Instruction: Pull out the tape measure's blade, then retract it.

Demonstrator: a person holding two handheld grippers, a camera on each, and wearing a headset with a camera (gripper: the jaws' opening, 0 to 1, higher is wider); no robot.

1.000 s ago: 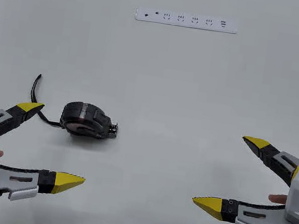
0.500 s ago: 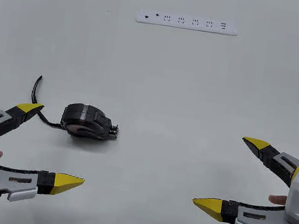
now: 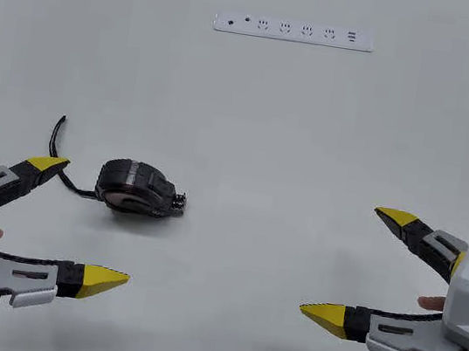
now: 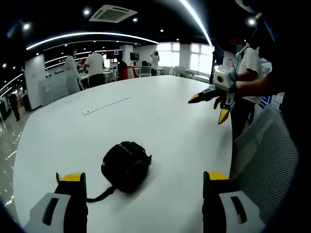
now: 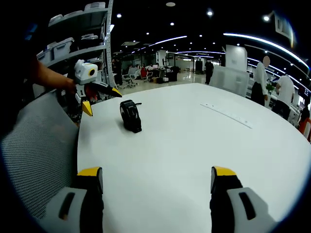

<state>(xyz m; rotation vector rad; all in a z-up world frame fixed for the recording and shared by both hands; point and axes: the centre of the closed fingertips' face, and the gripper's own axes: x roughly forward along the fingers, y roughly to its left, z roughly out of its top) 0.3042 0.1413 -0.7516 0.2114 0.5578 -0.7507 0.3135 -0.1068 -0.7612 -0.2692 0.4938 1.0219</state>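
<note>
A black tape measure lies on the white table, its blade hook facing right and a black wrist strap trailing to its left. In the left gripper view the tape measure sits just ahead, between the jaws. My left gripper is open at the lower left, a short way from the case. My right gripper is open at the lower right, far from the tape measure. Neither holds anything.
A white power strip lies flat at the far side of the table. A mesh chair back stands at the near table edge. Several people stand in the office beyond the table.
Both grippers have drifted slightly lower and stay open. The tape measure has not moved.
</note>
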